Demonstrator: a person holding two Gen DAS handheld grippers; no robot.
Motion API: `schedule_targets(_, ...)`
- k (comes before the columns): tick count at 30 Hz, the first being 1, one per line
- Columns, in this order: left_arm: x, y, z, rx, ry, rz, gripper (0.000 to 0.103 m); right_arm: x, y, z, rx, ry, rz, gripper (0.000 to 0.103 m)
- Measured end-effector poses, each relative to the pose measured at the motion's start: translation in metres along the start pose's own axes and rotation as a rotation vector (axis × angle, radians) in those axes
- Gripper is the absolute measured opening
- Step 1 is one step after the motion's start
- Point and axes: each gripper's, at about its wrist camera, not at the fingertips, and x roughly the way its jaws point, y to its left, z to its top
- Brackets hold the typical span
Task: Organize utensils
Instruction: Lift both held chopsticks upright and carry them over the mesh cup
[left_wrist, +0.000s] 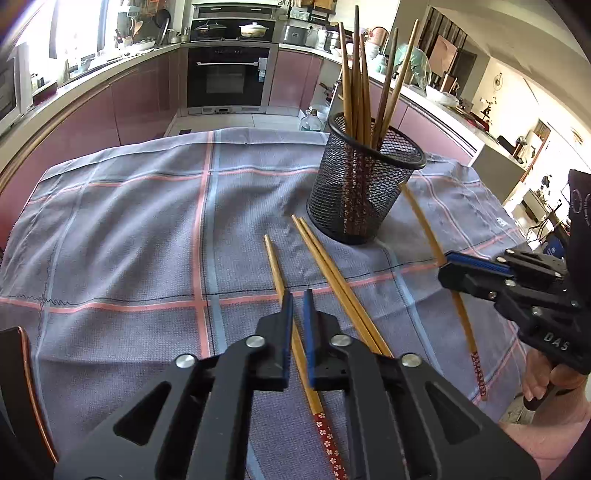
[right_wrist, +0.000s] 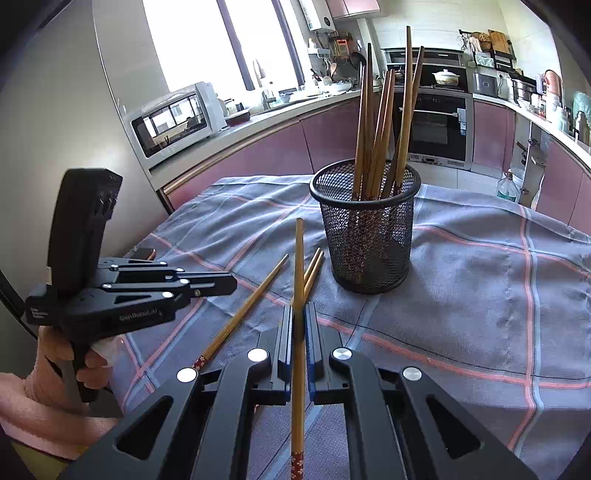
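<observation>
A black mesh holder (left_wrist: 362, 192) (right_wrist: 365, 229) stands on the checked cloth with several chopsticks upright in it. My right gripper (right_wrist: 299, 312) (left_wrist: 448, 267) is shut on one wooden chopstick (right_wrist: 298, 258) (left_wrist: 424, 225), which is lifted off the cloth with its tip toward the holder. My left gripper (left_wrist: 299, 297) (right_wrist: 231, 284) hovers low with a narrow gap between its pads. A single chopstick (left_wrist: 273, 266) (right_wrist: 251, 306) lies on the cloth beneath it and shows through that gap, not clamped. A pair of chopsticks (left_wrist: 332, 277) (right_wrist: 314, 266) lies beside it, near the holder's base.
The grey cloth (left_wrist: 129, 240) (right_wrist: 480, 295) with pink lines covers the whole table, whose far edge drops off behind the holder. A dark object with a copper rim (left_wrist: 26, 376) sits at the left edge. Pink kitchen cabinets and an oven (left_wrist: 229, 77) stand beyond.
</observation>
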Motion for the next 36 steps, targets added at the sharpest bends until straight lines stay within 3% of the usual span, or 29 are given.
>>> schedule_targets(1,0.003,0.0,0.0,0.003,0.007,0.0,0.024,0.0,0.001,0.001,-0.001,-0.001,-0.002,0.005)
schedule_targets(2,0.006,-0.001,-0.001,0.008,0.012,0.007,0.025,0.0,0.001,0.001,-0.001,-0.001,-0.001,0.005)
schedule_targets(7,0.031,-0.003,-0.003,0.024,0.065,0.05,0.025,0.001,-0.001,0.0,-0.002,0.008,0.0,0.005)
schedule_targets(9,0.034,-0.005,-0.004,0.03,0.062,0.068,0.023,0.0,-0.002,0.0,-0.002,0.008,-0.002,0.005)
schedule_targets(12,0.037,-0.004,-0.003,0.025,0.06,0.086,0.012,0.0,-0.001,0.0,-0.001,0.004,-0.003,0.005)
schedule_targets(17,0.036,-0.003,-0.004,0.002,0.051,0.096,0.008,-0.002,-0.002,0.001,0.0,-0.01,-0.002,0.005)
schedule_targets(25,0.018,-0.005,-0.001,-0.006,0.016,0.069,0.007,-0.013,-0.003,0.003,-0.002,-0.04,-0.001,0.005)
schedule_targets(36,-0.036,-0.009,0.013,-0.011,-0.092,-0.063,0.007,-0.035,-0.009,0.016,0.018,-0.117,0.02,0.005)
